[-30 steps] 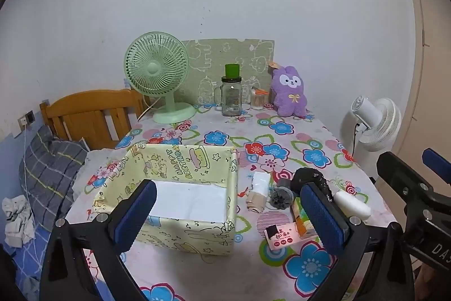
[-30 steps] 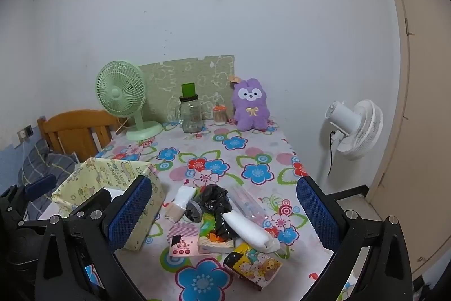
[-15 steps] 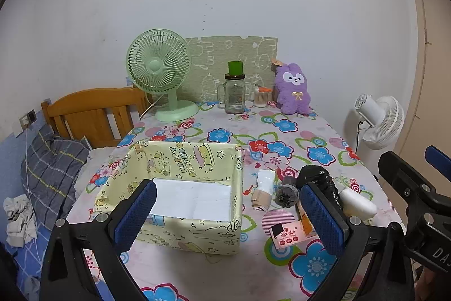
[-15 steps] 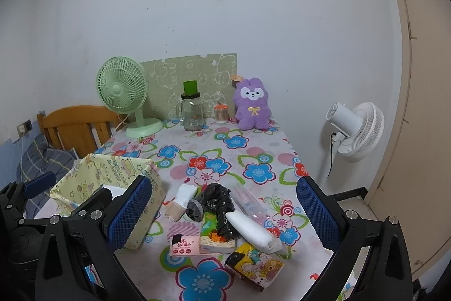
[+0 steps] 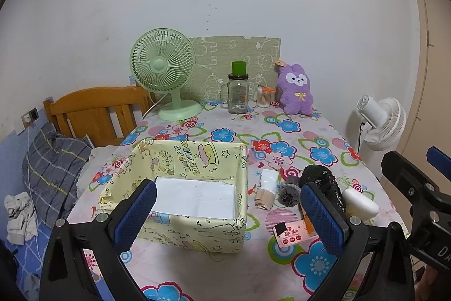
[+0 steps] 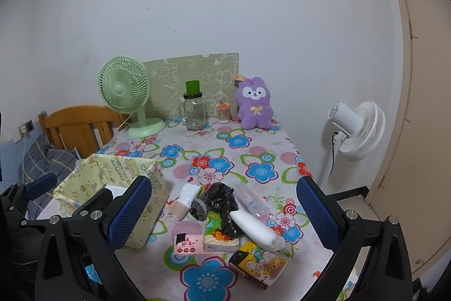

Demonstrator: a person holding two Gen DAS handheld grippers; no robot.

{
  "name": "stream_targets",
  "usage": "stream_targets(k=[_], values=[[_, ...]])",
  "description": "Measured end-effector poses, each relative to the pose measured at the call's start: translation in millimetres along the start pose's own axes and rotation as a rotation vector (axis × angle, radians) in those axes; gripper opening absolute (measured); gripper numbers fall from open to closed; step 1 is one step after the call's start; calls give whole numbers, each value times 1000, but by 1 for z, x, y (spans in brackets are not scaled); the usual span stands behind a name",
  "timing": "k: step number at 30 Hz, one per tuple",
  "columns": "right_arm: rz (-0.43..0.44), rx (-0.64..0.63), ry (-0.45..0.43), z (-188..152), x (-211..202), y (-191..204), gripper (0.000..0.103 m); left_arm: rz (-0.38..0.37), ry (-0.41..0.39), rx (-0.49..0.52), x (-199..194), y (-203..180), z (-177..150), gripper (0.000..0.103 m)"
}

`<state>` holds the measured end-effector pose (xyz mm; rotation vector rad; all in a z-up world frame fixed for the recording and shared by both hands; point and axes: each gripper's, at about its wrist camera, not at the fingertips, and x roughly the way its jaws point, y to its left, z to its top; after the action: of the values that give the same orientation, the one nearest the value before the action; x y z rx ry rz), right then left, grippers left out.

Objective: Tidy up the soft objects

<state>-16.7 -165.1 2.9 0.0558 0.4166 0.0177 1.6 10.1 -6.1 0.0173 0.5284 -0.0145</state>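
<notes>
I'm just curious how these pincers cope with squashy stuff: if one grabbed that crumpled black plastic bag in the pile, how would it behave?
The black plastic bag looks crumpled and thin, so it would probably sag and unfold rather than hold its shape. It seems light. Its glossy surface may slip. It lies partly over the white roll, which might shift with it.

- A home bedroom: wooden bed headboard (image 5: 95, 109) and plaid pillow (image 5: 53, 165).
- Flowered worktop (image 5: 282, 131) with a green desk fan (image 5: 165, 75) and purple plush bunny (image 5: 296, 89).
</notes>
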Motion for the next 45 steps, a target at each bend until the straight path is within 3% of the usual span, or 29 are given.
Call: stream_targets(k=[45], values=[[1,-20,-7,3,-4,5,103,-20,-15,22,-3,-8,-2,103]])
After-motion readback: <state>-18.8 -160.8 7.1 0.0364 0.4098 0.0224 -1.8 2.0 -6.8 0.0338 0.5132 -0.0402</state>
